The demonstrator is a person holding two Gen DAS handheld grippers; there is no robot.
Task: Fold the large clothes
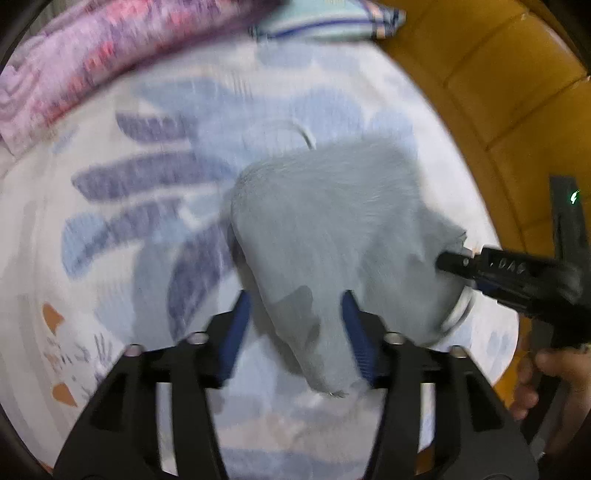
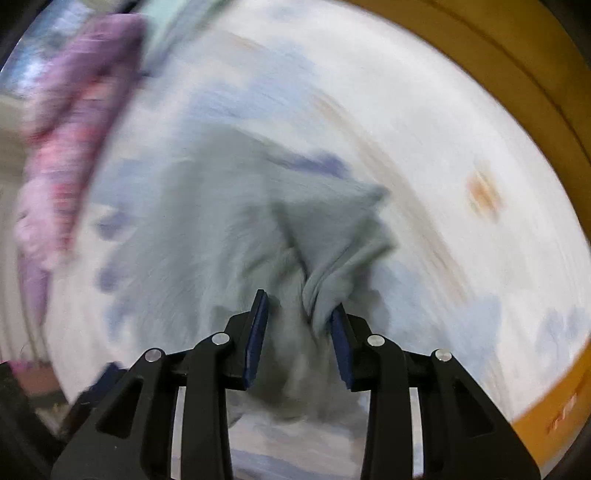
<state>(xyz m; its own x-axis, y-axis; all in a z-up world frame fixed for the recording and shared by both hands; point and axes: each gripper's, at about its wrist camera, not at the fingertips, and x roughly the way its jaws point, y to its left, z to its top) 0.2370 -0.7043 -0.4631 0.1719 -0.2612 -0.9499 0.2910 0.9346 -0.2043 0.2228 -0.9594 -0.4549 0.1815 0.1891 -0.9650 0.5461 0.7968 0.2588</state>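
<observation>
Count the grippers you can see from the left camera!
2. The left gripper is at the bottom, over the grey garment. The right gripper comes in from the right edge, at the garment's edge.

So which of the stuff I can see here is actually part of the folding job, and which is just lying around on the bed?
Part of the job:
- grey garment, spread on the bed
- left claw, open around a fold of it
- right claw, cloth bunched between its pads

Just lying about:
- pink and purple patterned cloth
- pale blue striped cloth
- leaf-print bedsheet
- yellow bed frame
</observation>
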